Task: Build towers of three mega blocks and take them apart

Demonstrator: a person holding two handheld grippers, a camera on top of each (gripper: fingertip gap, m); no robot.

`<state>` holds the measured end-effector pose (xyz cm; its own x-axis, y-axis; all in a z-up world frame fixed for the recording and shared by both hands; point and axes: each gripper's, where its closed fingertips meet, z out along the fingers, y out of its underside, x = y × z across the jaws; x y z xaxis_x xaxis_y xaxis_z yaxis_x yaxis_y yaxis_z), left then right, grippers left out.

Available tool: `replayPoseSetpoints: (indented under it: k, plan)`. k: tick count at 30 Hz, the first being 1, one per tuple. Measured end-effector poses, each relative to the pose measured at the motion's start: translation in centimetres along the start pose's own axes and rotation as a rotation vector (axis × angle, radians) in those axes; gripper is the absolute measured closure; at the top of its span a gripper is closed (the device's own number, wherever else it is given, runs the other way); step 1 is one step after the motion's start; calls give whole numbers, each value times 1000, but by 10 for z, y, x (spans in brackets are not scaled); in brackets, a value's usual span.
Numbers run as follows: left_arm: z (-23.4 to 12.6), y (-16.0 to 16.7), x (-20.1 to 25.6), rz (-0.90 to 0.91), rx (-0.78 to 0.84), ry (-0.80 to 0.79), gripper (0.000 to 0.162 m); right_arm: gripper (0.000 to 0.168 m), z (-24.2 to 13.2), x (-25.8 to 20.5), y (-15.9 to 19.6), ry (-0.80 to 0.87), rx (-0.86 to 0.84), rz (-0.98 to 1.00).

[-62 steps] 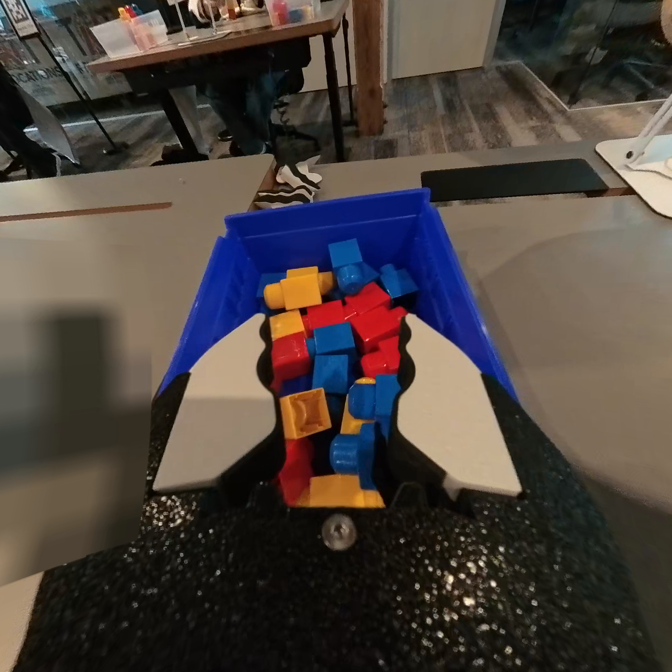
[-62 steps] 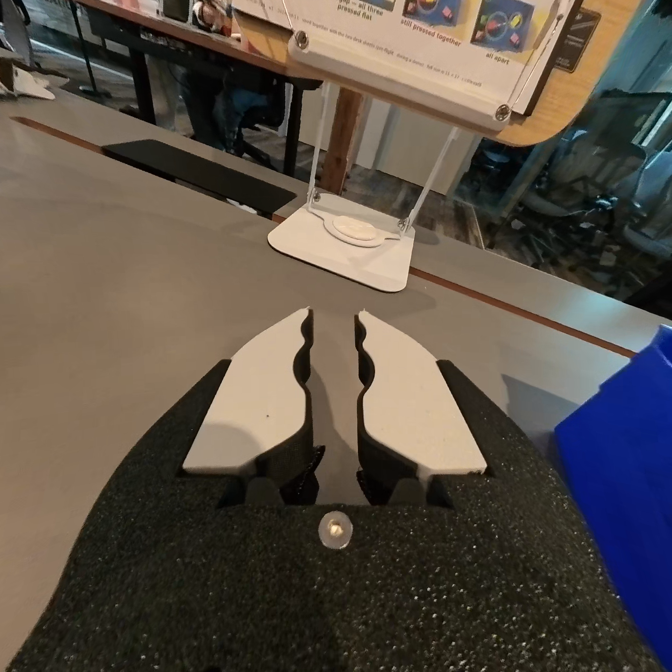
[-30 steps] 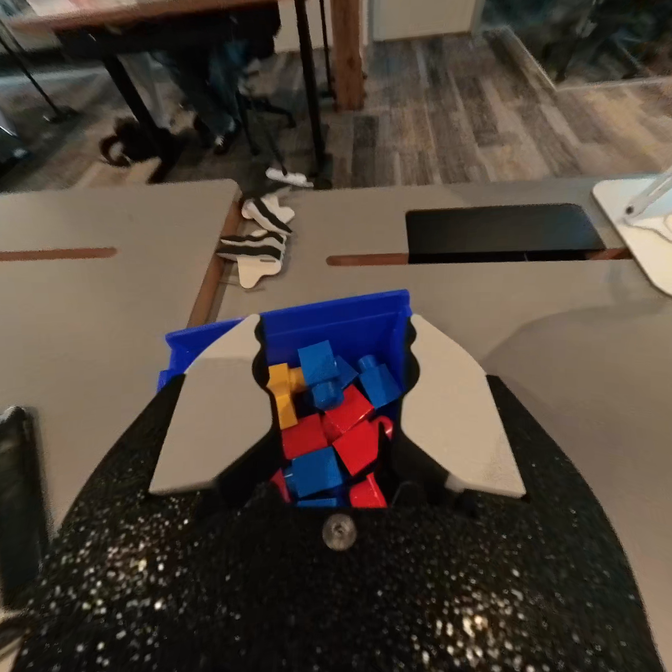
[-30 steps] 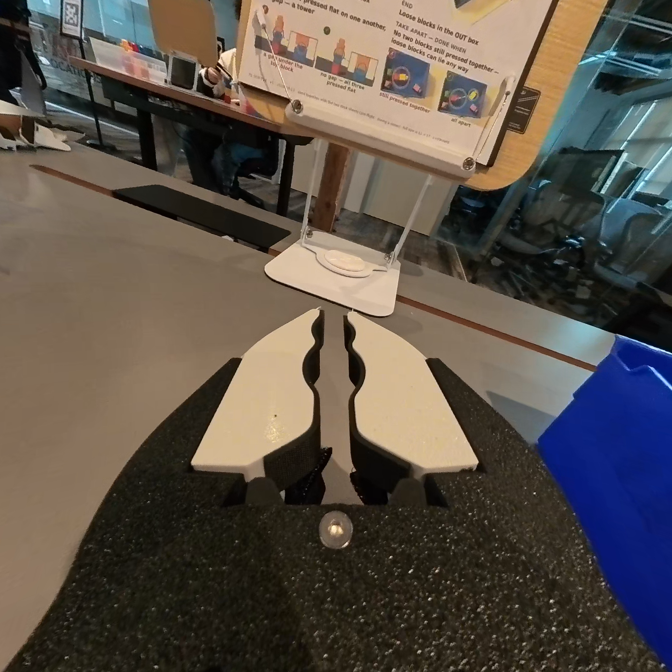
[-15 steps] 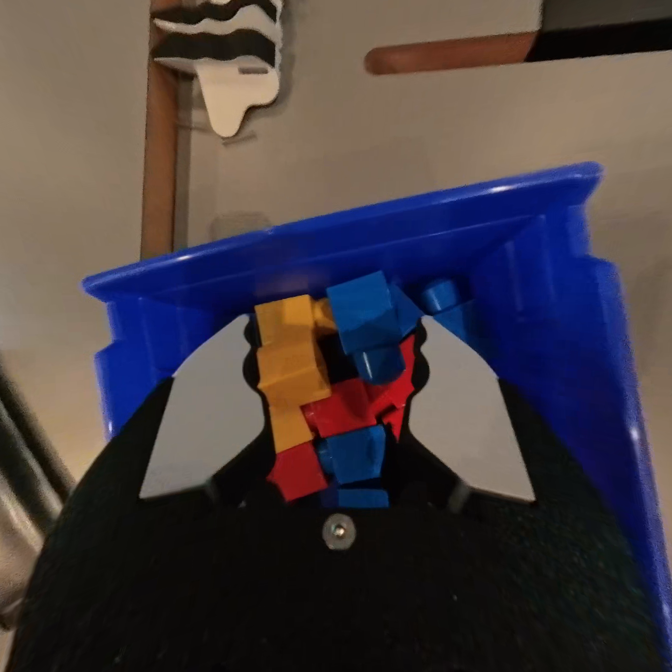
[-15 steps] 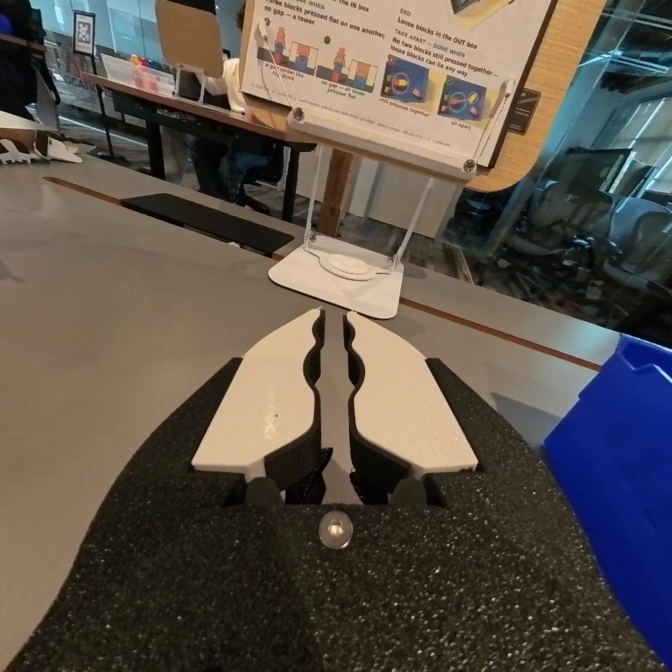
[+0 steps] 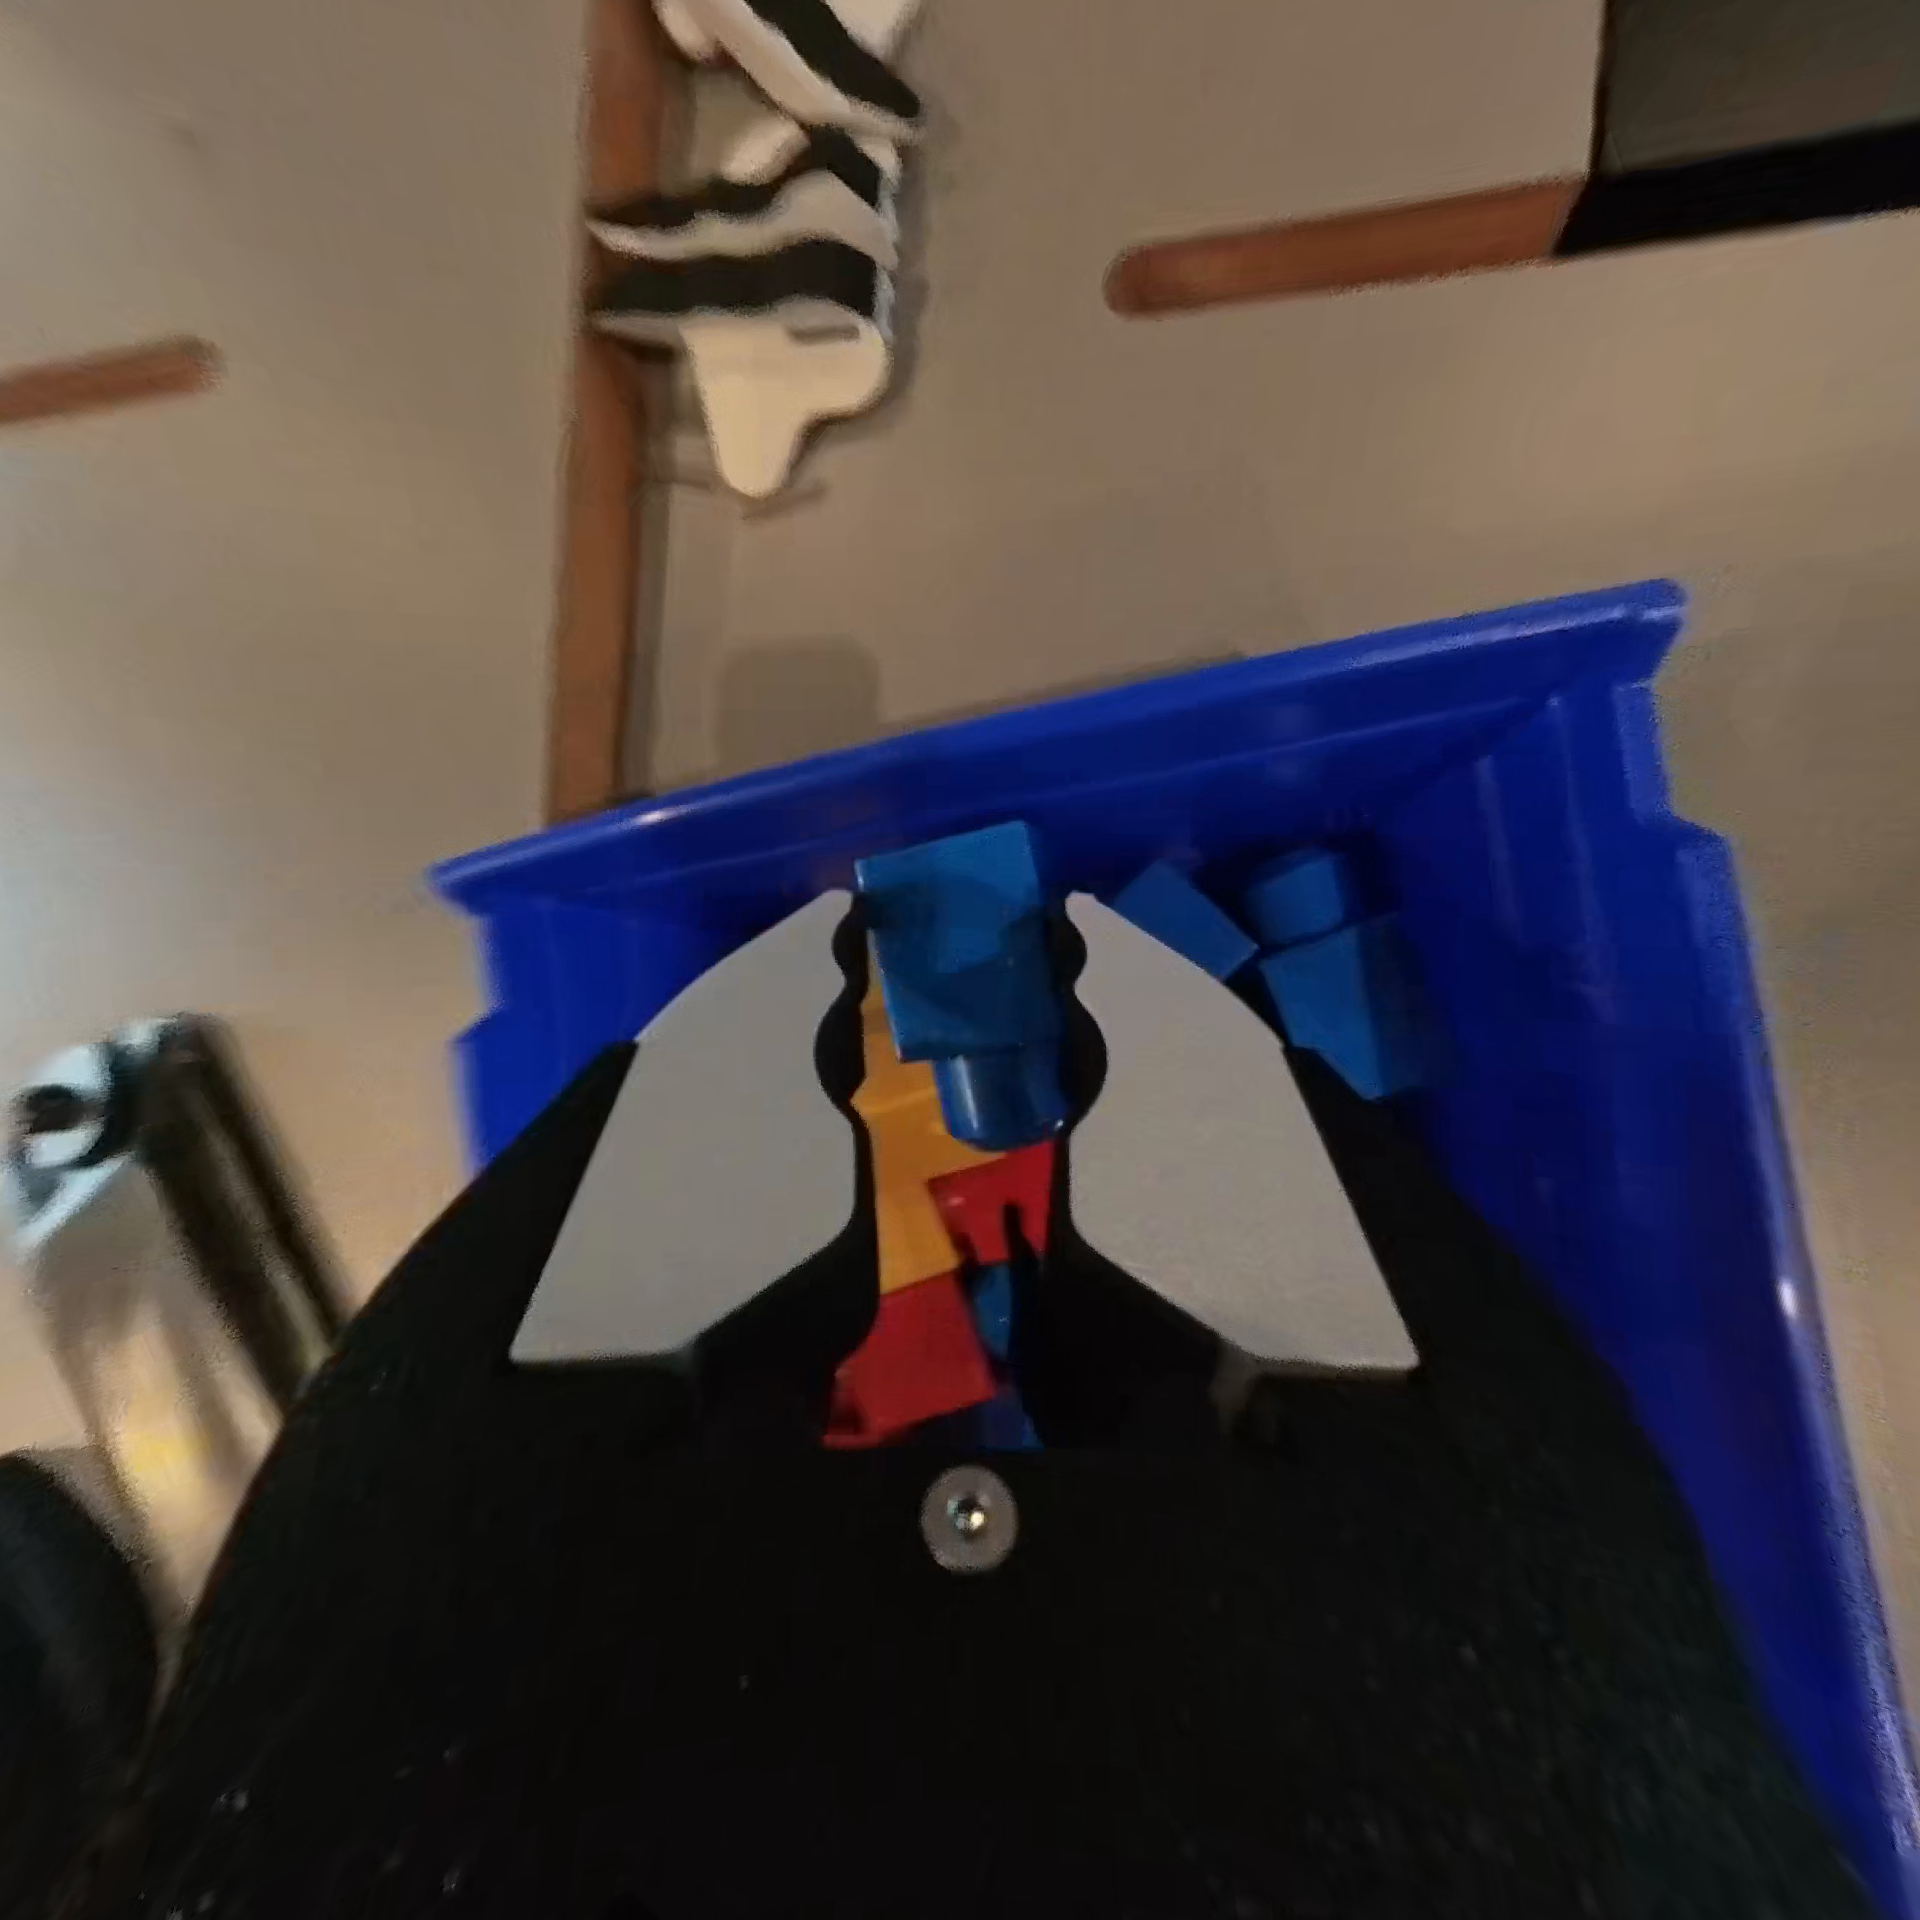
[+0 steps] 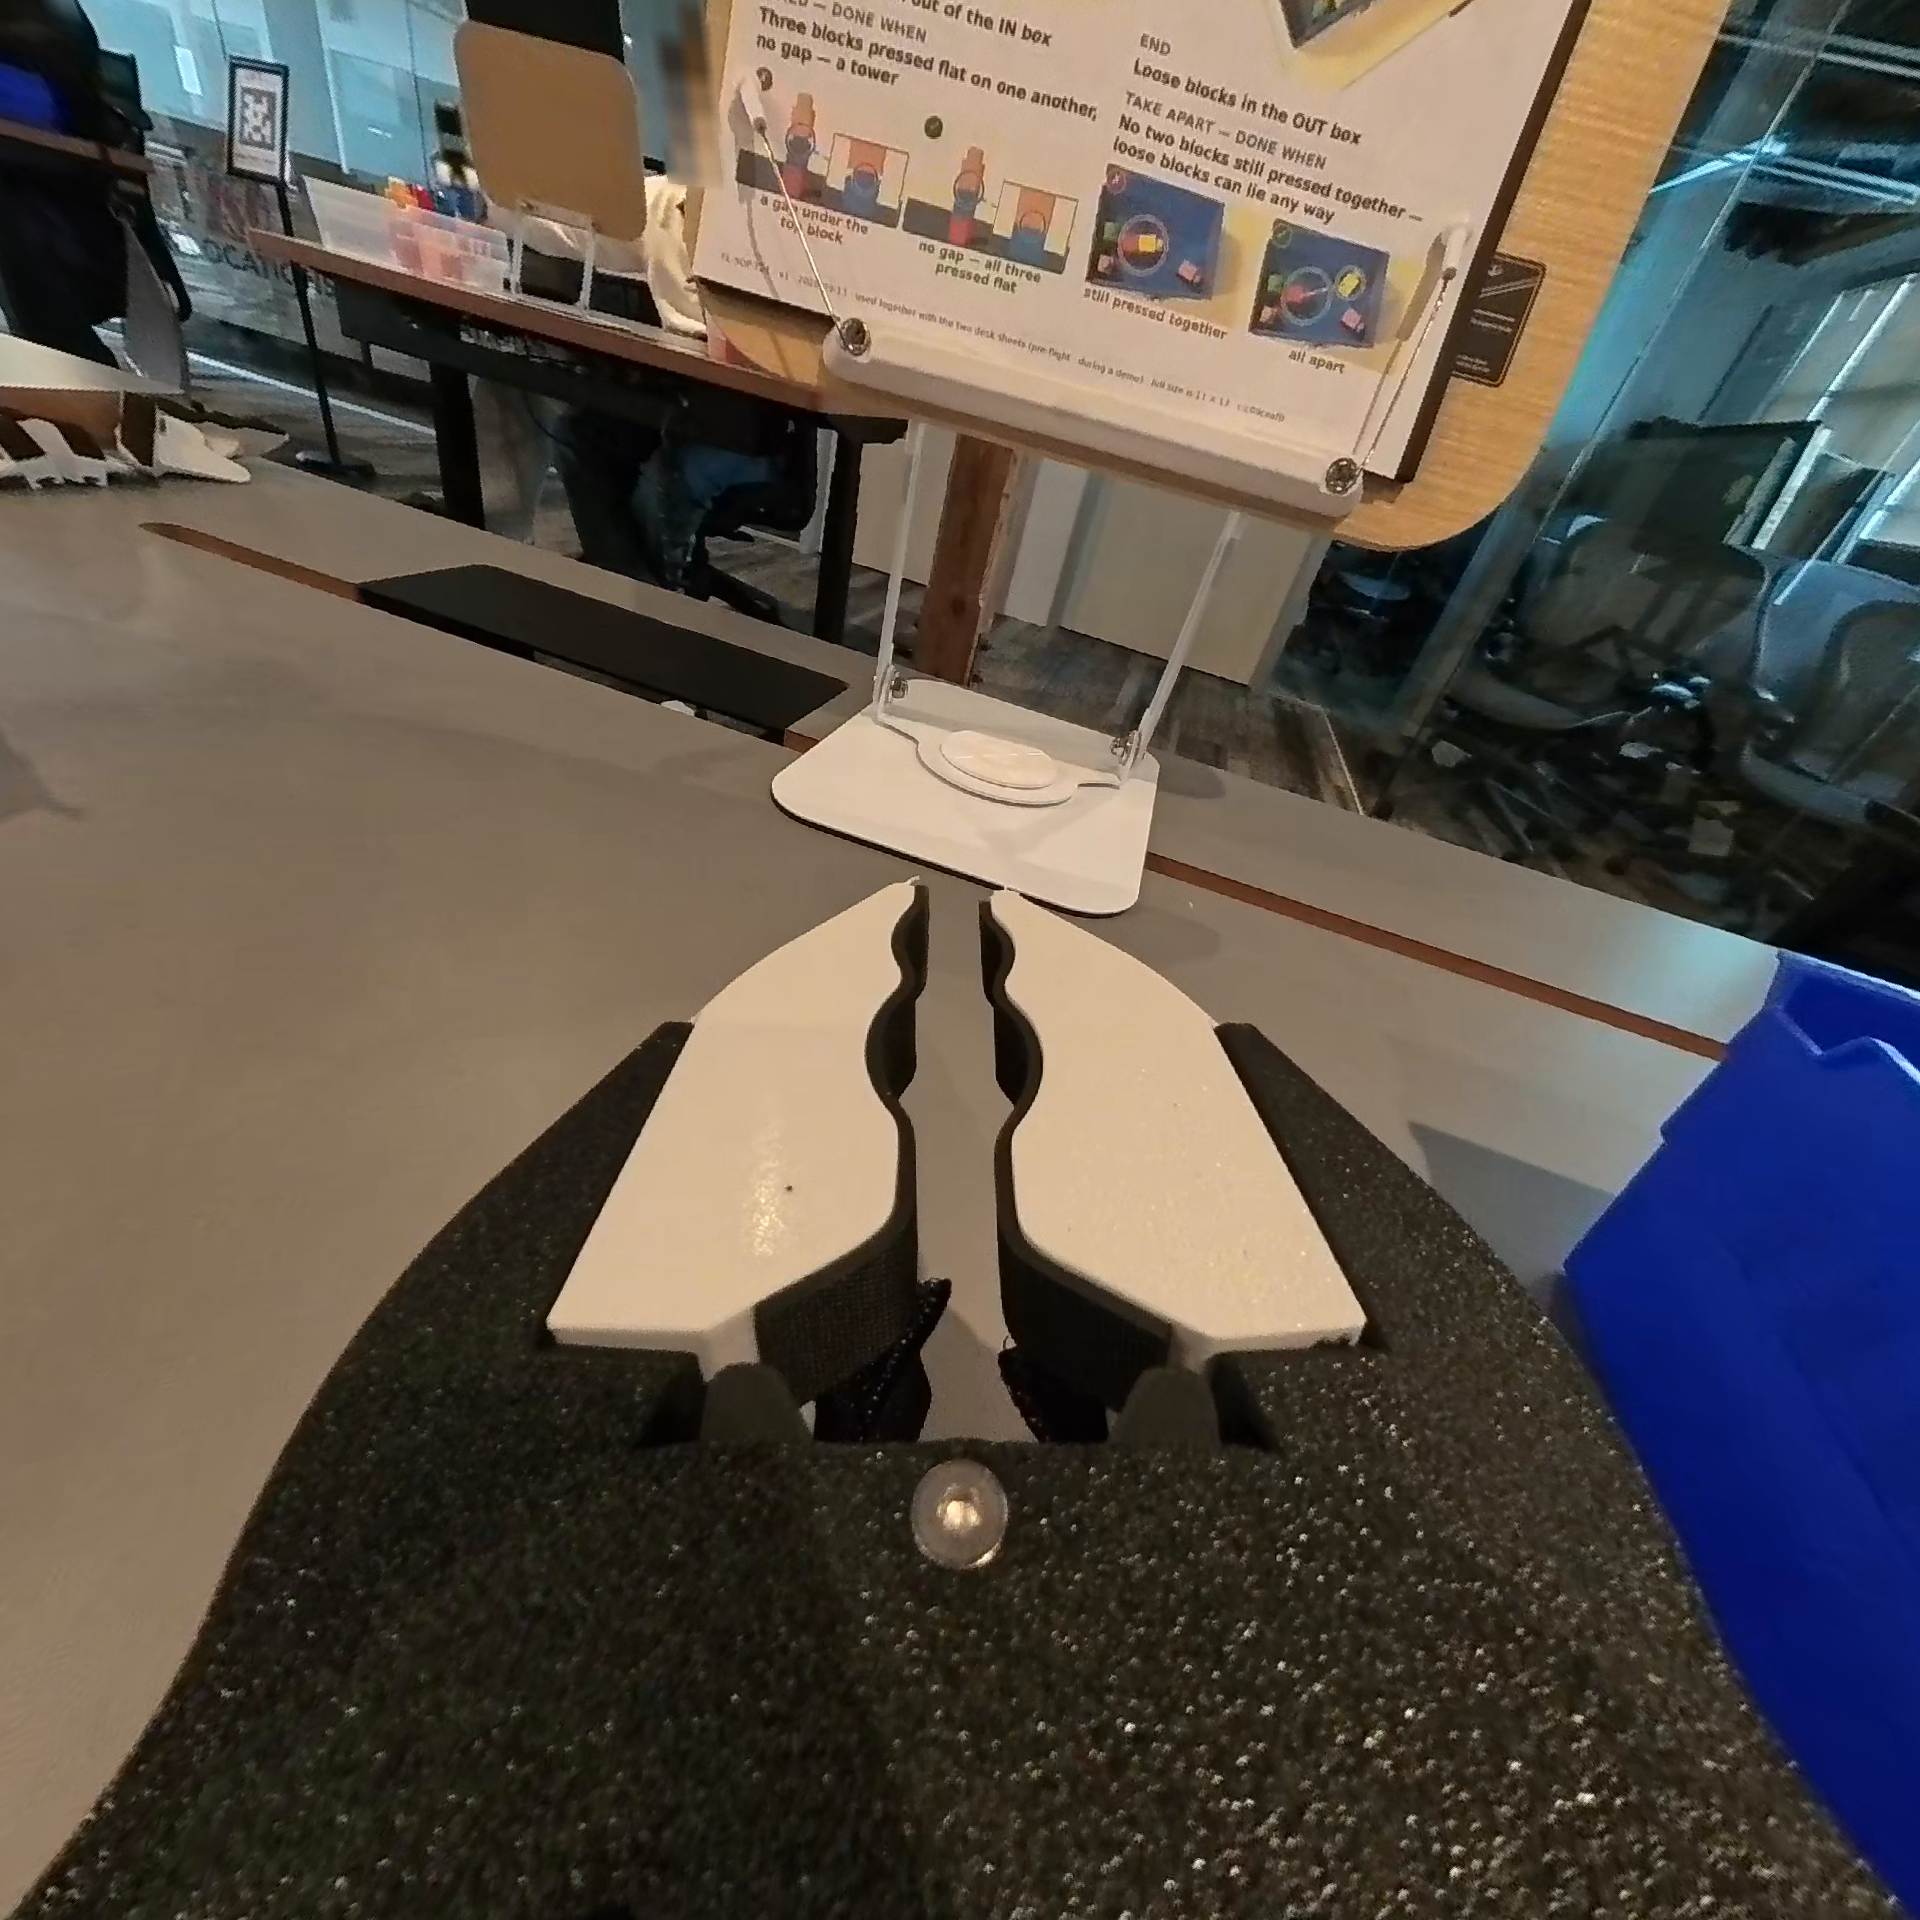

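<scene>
Lower into the blue bin (image 7: 1226,748) now, the left gripper (image 7: 961,935) pinches a light, rigid blue block (image 7: 961,961) by its flat sides; the right gripper (image 8: 951,909) hangs nearly closed, empty.

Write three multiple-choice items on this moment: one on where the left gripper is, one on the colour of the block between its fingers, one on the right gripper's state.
1. Where is the left gripper?
A. Inside the blue bin
B. Over the white stand
C. Above the floor

2. What colour is the block between its fingertips?
A. Red
B. Yellow
C. Blue

3. What is the right gripper doing?
A. Gripping a block
B. Nearly closed and empty above the grey table
C. Wide open inside the bin

Answers:
1 A, the bin's walls surround its fingers.
2 C, a blue block sits pinched at the tips.
3 B, only a narrow gap shows, with nothing in it.
</scene>
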<state>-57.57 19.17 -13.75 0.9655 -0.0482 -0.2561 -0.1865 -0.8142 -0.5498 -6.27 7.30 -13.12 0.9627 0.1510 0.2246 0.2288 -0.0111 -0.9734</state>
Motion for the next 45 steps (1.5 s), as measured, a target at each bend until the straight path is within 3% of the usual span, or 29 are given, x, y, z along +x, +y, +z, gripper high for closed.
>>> replayPoseSetpoints:
  k: [4,7,10,14,20,26,37,45]
  plan:
    - [-70,-28,-21,-30,230,-58,129,159,1,1,1,4,-7,10]
    - [-130,-41,-6,-21,394,-28,129,159,2,1,2,1,-19,10]
    - [-172,-43,43,70,480,72,129,159,2,0,2,-10,-14,13]
    - [-197,-31,132,197,512,272,130,159,1,0,0,-18,3,26]
    - [-168,4,264,307,426,558,130,160,0,-1,-1,-25,7,30]
    - [-140,26,340,354,367,733,130,160,-1,2,-1,-26,14,52]
    - [-132,20,359,856,297,671,130,160,-1,5,-2,-28,20,86]
    - [-131,46,374,1287,291,757,129,159,-1,2,-6,-74,58,105]
